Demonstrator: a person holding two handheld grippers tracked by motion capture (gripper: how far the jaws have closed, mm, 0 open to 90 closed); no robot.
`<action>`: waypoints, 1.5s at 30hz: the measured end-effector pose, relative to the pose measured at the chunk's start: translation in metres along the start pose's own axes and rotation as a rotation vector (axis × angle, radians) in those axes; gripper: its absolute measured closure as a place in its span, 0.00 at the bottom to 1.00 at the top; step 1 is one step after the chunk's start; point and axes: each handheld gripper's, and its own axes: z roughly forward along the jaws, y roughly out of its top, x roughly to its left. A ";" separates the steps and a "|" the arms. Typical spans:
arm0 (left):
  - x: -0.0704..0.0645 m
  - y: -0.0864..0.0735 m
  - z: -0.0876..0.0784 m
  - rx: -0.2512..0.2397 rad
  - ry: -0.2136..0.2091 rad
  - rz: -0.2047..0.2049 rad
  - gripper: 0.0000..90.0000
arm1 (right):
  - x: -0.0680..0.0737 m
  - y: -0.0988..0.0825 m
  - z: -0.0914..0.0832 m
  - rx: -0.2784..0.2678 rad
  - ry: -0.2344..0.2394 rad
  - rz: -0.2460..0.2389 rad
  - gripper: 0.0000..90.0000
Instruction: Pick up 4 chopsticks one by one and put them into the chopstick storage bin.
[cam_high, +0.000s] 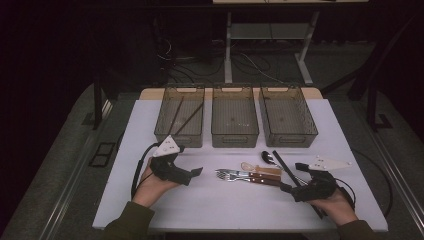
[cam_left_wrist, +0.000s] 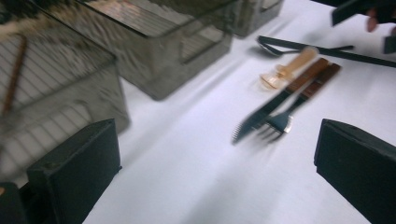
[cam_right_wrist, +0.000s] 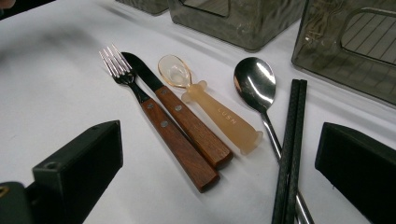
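Holding both tools wide and empty, we keep left tool (cam_high: 196, 171) and right tool (cam_high: 292, 177) at 9 and 3 o'clock of the fork (cam_high: 235, 176).

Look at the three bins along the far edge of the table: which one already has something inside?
The left bin, nearest the left gripper. Long dark sticks lie slanted across its floor; the middle bin and right bin show bare floors.

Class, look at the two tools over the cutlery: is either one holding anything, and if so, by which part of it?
Nothing is held. The left tool and the right tool both stand open with empty jaws; the fork, knife and spoons lie untouched on the table.
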 end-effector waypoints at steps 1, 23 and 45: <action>-0.002 -0.002 0.000 0.009 0.000 0.004 0.00 | 0.000 0.000 0.000 0.000 0.000 0.000 0.01; -0.019 -0.035 -0.007 0.012 -0.039 -0.005 0.00 | -0.004 0.007 -0.011 0.017 -0.056 0.022 0.16; -0.021 -0.036 -0.004 0.034 -0.048 0.007 0.01 | -0.019 0.008 -0.008 0.179 -0.149 0.036 0.83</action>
